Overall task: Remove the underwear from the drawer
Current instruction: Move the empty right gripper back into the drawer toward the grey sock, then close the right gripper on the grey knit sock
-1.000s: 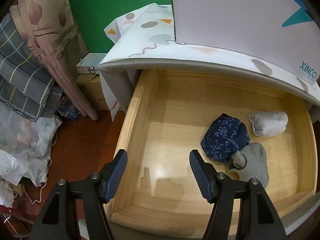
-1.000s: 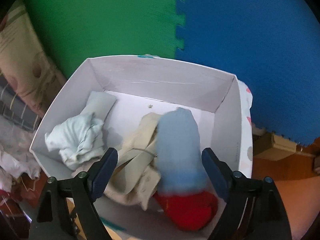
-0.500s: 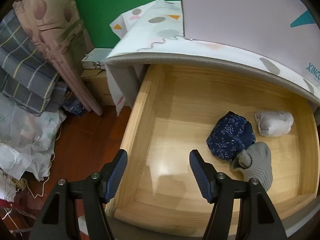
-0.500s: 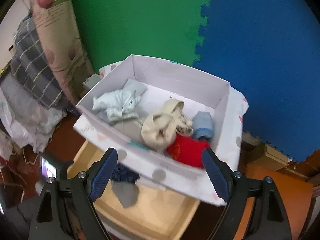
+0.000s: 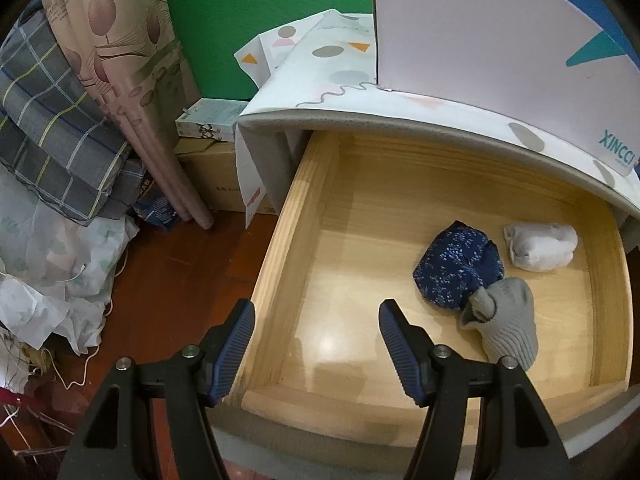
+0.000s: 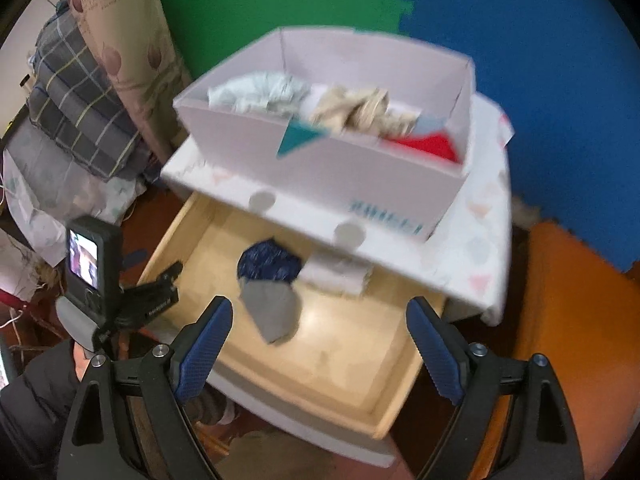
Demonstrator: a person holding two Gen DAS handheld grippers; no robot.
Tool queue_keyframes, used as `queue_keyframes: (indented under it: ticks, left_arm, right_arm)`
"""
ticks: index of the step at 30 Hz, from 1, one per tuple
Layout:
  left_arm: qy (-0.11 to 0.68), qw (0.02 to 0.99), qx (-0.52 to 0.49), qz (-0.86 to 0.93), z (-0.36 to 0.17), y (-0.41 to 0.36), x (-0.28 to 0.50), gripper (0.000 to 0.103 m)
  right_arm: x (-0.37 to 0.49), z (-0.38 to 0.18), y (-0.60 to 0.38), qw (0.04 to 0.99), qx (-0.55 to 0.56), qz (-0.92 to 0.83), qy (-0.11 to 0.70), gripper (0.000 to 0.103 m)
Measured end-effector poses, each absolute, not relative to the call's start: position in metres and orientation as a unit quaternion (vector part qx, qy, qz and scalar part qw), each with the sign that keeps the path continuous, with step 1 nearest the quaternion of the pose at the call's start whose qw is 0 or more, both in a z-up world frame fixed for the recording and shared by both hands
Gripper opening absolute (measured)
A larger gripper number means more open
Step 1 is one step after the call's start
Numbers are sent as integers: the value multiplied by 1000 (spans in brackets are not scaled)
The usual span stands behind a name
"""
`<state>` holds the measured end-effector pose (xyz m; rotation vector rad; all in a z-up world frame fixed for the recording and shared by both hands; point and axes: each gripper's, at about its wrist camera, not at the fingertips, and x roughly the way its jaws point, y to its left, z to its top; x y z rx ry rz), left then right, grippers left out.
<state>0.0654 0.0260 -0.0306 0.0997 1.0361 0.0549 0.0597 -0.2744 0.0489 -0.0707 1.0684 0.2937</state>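
The left gripper hangs with jaws apart and empty over the front left corner of the pulled-out wooden drawer. To its right on the drawer floor lie three bundles of underwear: a navy dotted one, a grey one touching it, and a white one at the back. The right gripper, its jaws just opening wider and empty, hovers above the drawer's front, the grey bundle just beyond its fingertips.

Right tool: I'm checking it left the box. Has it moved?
Yes. The right tool pulled back from the white box to above the drawer, its jaws opening, empty.
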Motion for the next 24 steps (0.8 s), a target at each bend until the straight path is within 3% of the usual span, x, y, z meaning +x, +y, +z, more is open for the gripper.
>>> queue_keyframes:
  ticks: [12,24]
  left_arm:
    - [490,871,27,13,-27,33,60,66]
    - [494,869,20,-14,-29,30,61,66]
  right_arm:
    - [77,-50,-234,797,-14,142,587,87]
    - [117,-129,-180,743,-84,122,653,87]
